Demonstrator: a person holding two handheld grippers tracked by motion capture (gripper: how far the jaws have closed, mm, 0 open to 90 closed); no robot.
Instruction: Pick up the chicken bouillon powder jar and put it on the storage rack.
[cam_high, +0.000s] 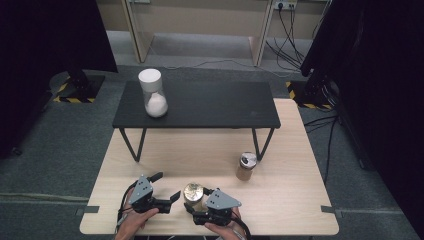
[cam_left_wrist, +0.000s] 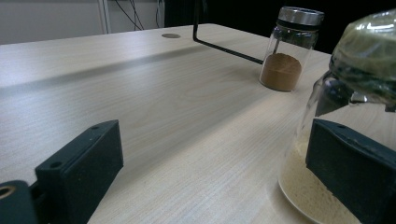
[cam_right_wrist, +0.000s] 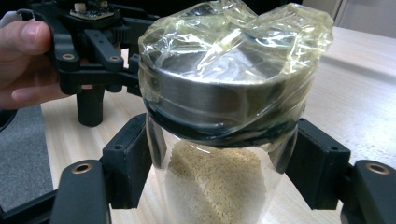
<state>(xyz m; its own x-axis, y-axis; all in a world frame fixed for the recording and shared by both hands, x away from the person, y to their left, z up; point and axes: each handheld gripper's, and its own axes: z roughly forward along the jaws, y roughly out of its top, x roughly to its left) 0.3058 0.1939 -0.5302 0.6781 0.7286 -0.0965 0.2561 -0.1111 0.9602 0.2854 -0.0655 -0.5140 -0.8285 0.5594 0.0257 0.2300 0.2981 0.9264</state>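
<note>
We see the right gripper (cam_right_wrist: 219, 172) clamped, one black jaw on each side, around the clear glass jar of pale grains with a plastic-wrapped metal lid (cam_right_wrist: 219, 140), standing near the pale wooden table's (cam_high: 165, 160) front edge. Just beside it, the left gripper (cam_high: 169, 186) is spread wide, holding nothing.
</note>
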